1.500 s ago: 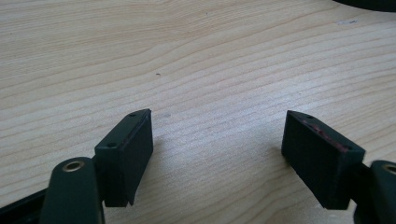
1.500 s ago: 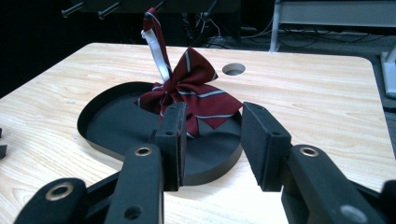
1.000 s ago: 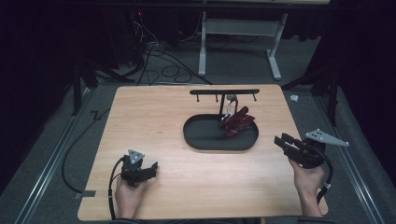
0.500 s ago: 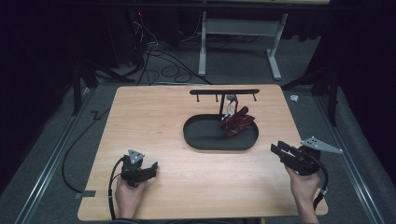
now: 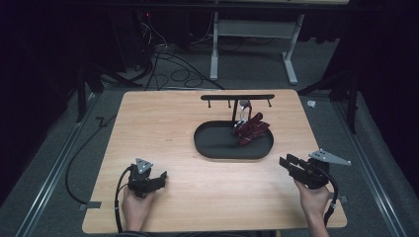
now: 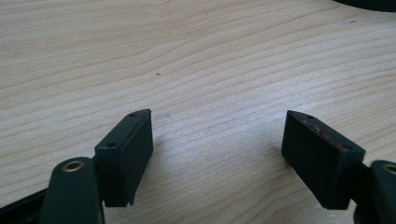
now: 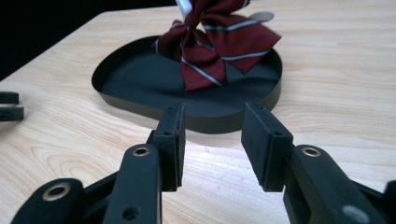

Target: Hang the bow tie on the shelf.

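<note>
My right tongs (image 5: 288, 163) stand partly apart with nothing between the pads, low over the wooden surface (image 5: 168, 133) at its right front and aimed at the near rim of the black oval tray (image 5: 212, 148); my left tongs (image 5: 160, 177) rest wide and empty at the left front, well apart from the tray. In the right gripper view those right tongs (image 7: 212, 140) frame the tray's (image 7: 140, 105) wall, and inside it, toward the far end, lies the dark red striped bow tie (image 7: 219, 46), heaped at the foot of the small black hook rack (image 5: 237, 97), untouched by either tool.
</note>
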`<state>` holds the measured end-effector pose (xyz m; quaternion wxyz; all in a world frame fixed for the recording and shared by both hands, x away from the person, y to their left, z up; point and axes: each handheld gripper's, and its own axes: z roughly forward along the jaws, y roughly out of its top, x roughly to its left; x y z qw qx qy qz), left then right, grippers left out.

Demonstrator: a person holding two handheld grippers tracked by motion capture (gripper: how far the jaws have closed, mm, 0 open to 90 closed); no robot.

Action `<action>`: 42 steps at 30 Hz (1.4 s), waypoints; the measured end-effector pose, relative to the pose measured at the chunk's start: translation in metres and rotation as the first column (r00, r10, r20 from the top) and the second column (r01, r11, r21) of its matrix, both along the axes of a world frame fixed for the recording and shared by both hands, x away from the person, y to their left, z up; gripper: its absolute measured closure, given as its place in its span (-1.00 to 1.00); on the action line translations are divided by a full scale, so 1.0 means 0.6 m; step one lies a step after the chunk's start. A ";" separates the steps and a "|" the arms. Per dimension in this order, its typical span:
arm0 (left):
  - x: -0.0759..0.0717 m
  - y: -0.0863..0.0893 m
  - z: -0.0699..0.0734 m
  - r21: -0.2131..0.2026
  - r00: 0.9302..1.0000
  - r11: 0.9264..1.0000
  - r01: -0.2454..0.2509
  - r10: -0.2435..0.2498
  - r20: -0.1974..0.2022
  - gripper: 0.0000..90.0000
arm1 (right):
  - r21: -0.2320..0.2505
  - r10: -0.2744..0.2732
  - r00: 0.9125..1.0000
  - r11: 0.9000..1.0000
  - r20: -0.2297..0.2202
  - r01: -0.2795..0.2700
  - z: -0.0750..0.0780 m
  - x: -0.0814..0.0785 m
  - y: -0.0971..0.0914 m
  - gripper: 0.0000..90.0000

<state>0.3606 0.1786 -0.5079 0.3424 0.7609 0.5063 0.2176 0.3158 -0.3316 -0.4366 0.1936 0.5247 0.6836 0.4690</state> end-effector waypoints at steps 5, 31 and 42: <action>0.000 0.000 0.000 0.000 1.000 1.000 0.001 -0.001 0.000 -0.44 | -0.011 0.006 1.000 1.000 -0.013 -0.006 -0.010 0.007 0.009 0.37; 0.000 0.000 0.000 0.000 1.000 1.000 0.000 0.000 0.000 -0.44 | -0.105 0.007 0.997 0.994 -0.082 -0.016 -0.056 0.040 0.042 0.37; 0.000 0.000 0.000 -0.001 1.000 1.000 0.001 -0.001 0.000 -0.44 | -0.146 -0.011 0.994 0.989 -0.109 -0.005 -0.073 0.049 0.048 0.35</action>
